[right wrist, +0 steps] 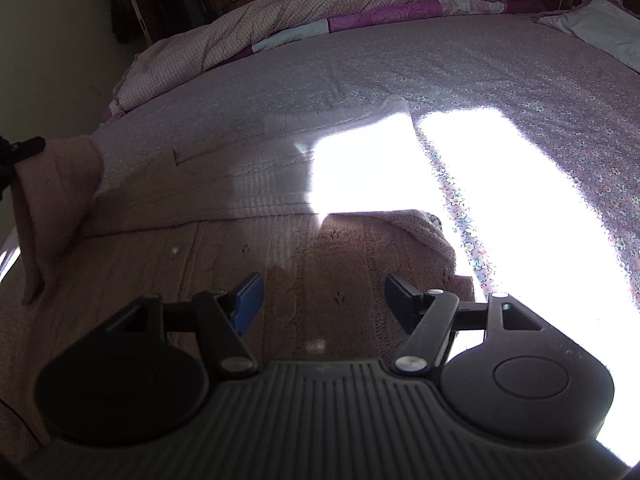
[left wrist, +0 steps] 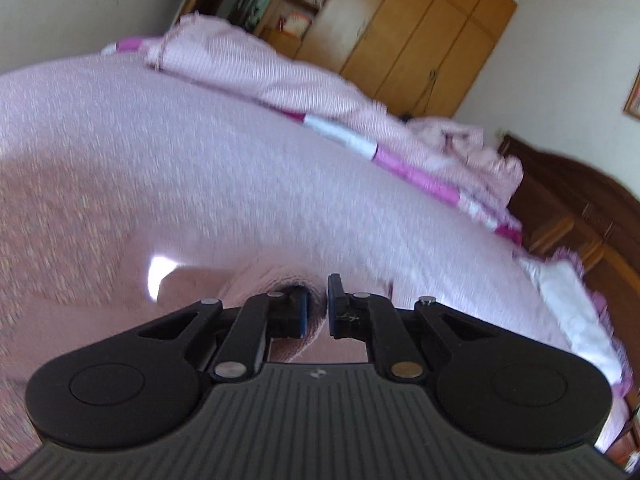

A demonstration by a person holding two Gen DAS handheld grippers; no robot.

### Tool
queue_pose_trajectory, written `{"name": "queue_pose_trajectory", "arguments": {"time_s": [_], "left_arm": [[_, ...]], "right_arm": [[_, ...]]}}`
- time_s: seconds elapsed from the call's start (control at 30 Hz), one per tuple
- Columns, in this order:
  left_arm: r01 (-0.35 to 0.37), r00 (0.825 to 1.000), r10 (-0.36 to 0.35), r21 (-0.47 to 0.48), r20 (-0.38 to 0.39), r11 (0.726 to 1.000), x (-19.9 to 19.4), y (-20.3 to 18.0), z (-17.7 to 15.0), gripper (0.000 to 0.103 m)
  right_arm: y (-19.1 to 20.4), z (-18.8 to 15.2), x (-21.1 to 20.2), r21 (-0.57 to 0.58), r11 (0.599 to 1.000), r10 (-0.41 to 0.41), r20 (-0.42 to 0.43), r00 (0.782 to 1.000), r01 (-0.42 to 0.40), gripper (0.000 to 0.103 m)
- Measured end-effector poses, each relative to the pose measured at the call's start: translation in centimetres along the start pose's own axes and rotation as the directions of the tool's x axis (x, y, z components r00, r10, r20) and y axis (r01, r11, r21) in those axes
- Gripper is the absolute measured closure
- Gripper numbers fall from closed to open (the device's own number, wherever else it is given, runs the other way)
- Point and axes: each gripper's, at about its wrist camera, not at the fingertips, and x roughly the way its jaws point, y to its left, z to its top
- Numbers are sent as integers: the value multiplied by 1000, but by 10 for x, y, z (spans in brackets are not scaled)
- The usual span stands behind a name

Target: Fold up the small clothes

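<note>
One sleeve [right wrist: 56,208] of our pink sweater [right wrist: 224,264] hangs clenched in the left gripper [left wrist: 318,304], right gripper [right wrist: 324,304] released; most folds remain.

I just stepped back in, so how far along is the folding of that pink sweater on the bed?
Early. Done: the pink knit sweater is spread on the bed. In hand: the left gripper is shut on a lifted sleeve. The right gripper hangs open above the body. Left: every fold.

A home bedroom: a wide bed [right wrist: 400,80] with a rumpled quilt [left wrist: 248,64], a wooden wardrobe [left wrist: 420,28] and a carved headboard [left wrist: 580,208].
</note>
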Motion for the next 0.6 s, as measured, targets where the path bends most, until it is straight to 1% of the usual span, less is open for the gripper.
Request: {"name": "queue_pose_trajectory", "arguments": {"time_s": [0.13,0.27,0.3,0.33,0.37,0.43,0.47,0.5,0.53,0.6], "left_arm": [[-30,993,32,23,-110,999,30,5,-36,93],[-62,971,62,6,-230,998,46,17,-60,90],[-70,967,69,1,-246,998,48,18,-62,83],[-71,967,69,1,-246,998,47,19,-64,77],[-70,967,68,2,-245,998,44,19,-64,74],[-71,966,70,4,-248,997,34,19,-63,55],[-72,967,72,10,-244,997,26,17,-61,50],[-80,967,82,21,-241,997,20,17,-60,43],[-96,966,103,40,-236,995,10,15,-58,39],[-123,963,139,79,-232,989,-5,14,-55,37]], "right_arm": [[0,-3,-1,4,1000,0,-4,1000,0,34],[-2,-5,0,6,1000,6,-9,1000,-6,34],[-2,-5,0,7,1000,8,-9,1000,-8,34],[-2,-6,-1,7,1000,10,-9,1000,-10,34],[-3,-5,0,7,1000,11,-9,1000,-11,34],[-2,-5,-1,8,1000,16,-6,1000,-16,34],[-2,-4,0,10,1000,18,-6,1000,-18,34],[-1,-4,0,10,1000,21,-4,1000,-21,34],[-1,-4,-3,10,1000,26,-3,1000,-26,34],[2,-2,-5,6,999,33,1,999,-33,34]]}}
